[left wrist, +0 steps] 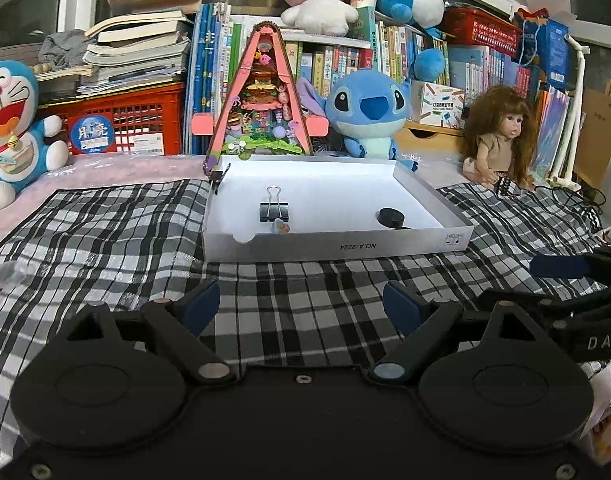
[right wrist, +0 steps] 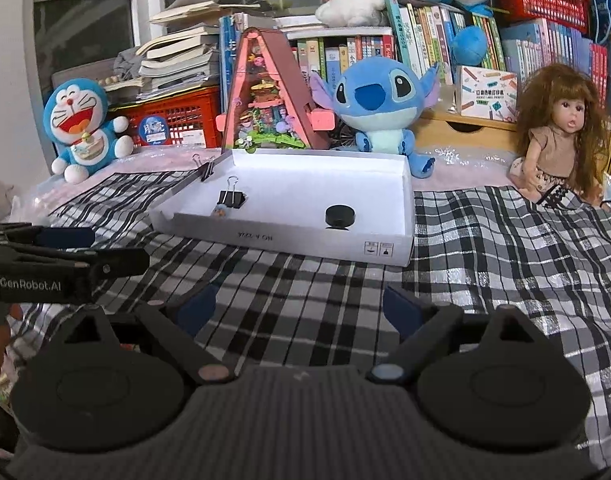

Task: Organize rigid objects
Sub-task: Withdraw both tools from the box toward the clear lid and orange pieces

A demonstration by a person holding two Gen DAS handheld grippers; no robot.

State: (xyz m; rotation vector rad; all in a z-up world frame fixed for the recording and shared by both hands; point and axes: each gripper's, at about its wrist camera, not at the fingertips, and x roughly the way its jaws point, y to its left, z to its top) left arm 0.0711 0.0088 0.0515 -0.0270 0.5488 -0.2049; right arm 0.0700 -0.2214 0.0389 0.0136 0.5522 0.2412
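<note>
A black-and-white checked cloth point(left wrist: 117, 248) is spread over the surface, and a shallow white box point(left wrist: 421, 192) is set on it. Inside the box a black binder clip point(left wrist: 274, 210) lies at the left and a black round cap point(left wrist: 390, 216) at the right, well apart. Behind the box a pink A-frame model point(left wrist: 261, 92), plush toys, a doll point(left wrist: 499, 136) and shelves of books point(left wrist: 345, 60) are ranged. The left gripper point(left wrist: 301, 300) and right gripper point(right wrist: 301, 304) are held over the cloth, jaws wide, nothing between them.
</note>
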